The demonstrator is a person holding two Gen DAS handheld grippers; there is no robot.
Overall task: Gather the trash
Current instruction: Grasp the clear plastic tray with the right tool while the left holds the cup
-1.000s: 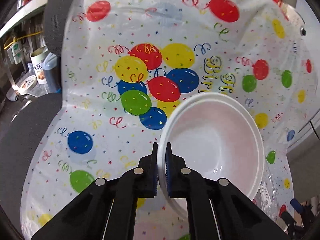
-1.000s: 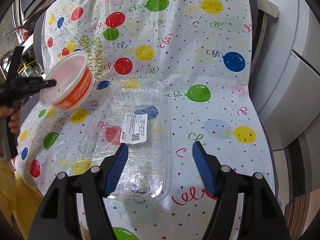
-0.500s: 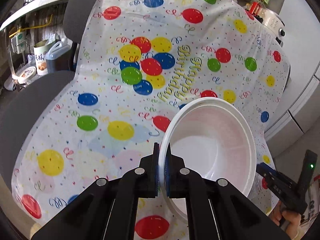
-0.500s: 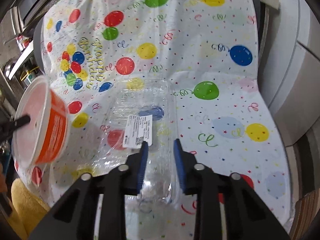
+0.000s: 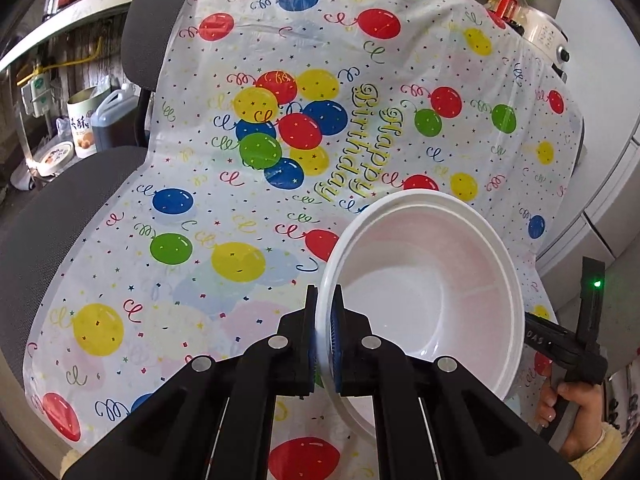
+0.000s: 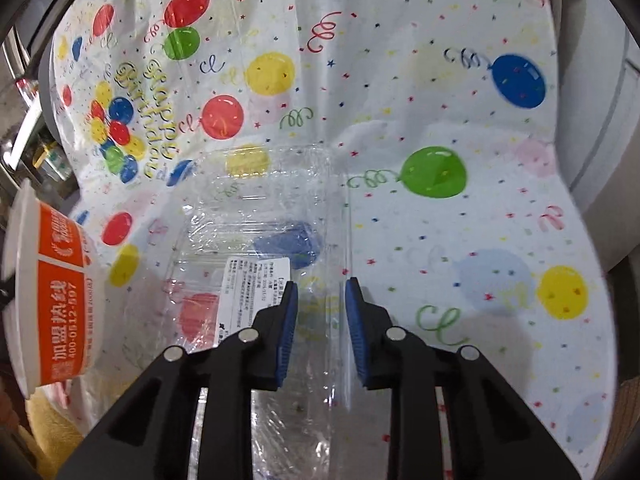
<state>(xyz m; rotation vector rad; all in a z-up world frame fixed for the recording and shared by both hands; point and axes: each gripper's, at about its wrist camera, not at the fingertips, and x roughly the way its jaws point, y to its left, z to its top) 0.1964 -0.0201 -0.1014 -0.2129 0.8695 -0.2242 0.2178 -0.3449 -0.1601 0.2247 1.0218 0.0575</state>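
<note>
Beside the clear tray, left gripper pinches the bowl rim; your right gripper, jaws narrowed around tray's edge, needs lifting next.

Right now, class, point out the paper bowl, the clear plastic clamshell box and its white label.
paper bowl (image 5: pixel 432 288): left wrist view, white inner wall.
clear plastic clamshell box (image 6: pixel 264 208): right wrist view, ribbed transparent lid.
white label (image 6: pixel 252 276): right wrist view, printed upper part.
</note>
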